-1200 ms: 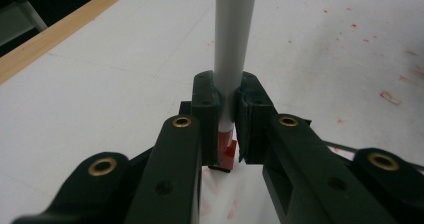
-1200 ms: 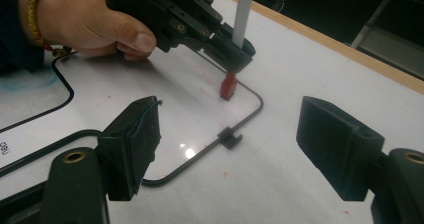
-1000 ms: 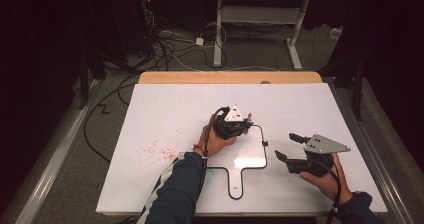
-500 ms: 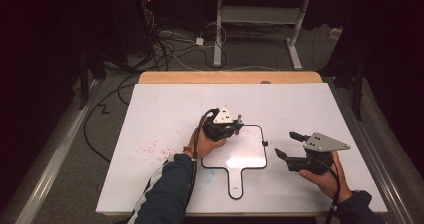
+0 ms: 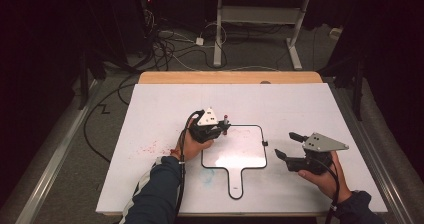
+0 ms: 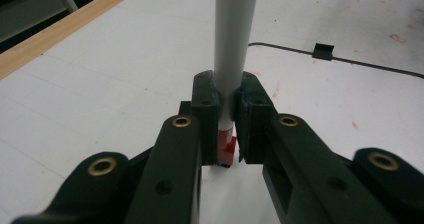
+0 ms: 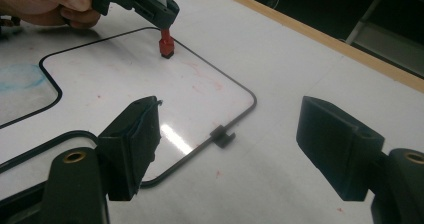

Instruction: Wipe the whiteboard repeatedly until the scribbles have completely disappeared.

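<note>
Fingers of the left gripper (image 5: 220, 129) clamp a marker (image 6: 234, 44) upright, red tip down on the small whiteboard (image 5: 250, 156) at its top-left corner, seemingly to draw; right gripper (image 5: 285, 145) waits beside the board, fingers apart, holding nothing.
</note>
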Available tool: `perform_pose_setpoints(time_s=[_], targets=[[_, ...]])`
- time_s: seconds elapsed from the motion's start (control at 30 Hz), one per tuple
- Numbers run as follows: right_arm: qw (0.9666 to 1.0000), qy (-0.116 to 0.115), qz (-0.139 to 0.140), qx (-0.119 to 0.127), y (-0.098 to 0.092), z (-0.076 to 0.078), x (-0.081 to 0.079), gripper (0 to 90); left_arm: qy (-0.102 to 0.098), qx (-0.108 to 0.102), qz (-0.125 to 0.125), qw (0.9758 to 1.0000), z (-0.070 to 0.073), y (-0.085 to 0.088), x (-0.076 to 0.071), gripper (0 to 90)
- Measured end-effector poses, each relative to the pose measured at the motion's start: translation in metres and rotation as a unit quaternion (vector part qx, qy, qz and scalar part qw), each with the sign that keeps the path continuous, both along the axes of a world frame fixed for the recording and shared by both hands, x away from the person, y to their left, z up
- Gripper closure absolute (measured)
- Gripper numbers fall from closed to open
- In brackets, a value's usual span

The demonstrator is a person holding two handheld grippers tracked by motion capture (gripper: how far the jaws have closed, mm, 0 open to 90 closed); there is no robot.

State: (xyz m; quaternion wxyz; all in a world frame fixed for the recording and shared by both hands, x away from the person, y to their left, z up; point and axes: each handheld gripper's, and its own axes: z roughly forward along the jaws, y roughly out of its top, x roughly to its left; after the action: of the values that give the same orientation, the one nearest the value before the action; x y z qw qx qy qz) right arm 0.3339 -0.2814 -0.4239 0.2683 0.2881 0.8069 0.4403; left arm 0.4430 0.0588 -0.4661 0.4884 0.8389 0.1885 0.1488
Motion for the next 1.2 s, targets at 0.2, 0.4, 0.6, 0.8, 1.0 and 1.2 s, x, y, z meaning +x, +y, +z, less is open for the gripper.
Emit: perform_pose_setpoints(time_s=[0.2,0.4,0.6,0.8,1.0,1.2], targets=[[1.0000,-0.001,0.006,0.002,0.002,0.000,-0.002,26.0,0.002,-0.020,-0.005,0.9998,-0.003,-0.012,0.005,79.0],[1.0000,0.002,0.006,0.000,-0.002,-0.002,-0.003,26.1,-0.004,0.003,-0.030,0.9995,0.003,-0.043,0.010,78.9],[1.0000,0.000,0.010,0.000,-0.001,-0.001,-0.003,26.1,-0.016,0.032,-0.060,0.9975,0.009,-0.086,0.015,78.9],[0.9999,0.000,0.012,0.000,-0.002,-0.001,-0.003,26.1,-0.017,0.038,-0.062,0.9972,0.010,-0.095,0.018,78.9],[0.9999,-0.002,0.011,0.001,-0.002,0.000,-0.003,26.1,0.004,0.037,-0.055,0.9978,0.012,-0.080,0.020,79.0],[0.9999,-0.006,0.010,0.000,-0.001,0.001,-0.004,26.1,-0.001,0.046,-0.035,0.9983,0.011,-0.061,0.018,79.0]])
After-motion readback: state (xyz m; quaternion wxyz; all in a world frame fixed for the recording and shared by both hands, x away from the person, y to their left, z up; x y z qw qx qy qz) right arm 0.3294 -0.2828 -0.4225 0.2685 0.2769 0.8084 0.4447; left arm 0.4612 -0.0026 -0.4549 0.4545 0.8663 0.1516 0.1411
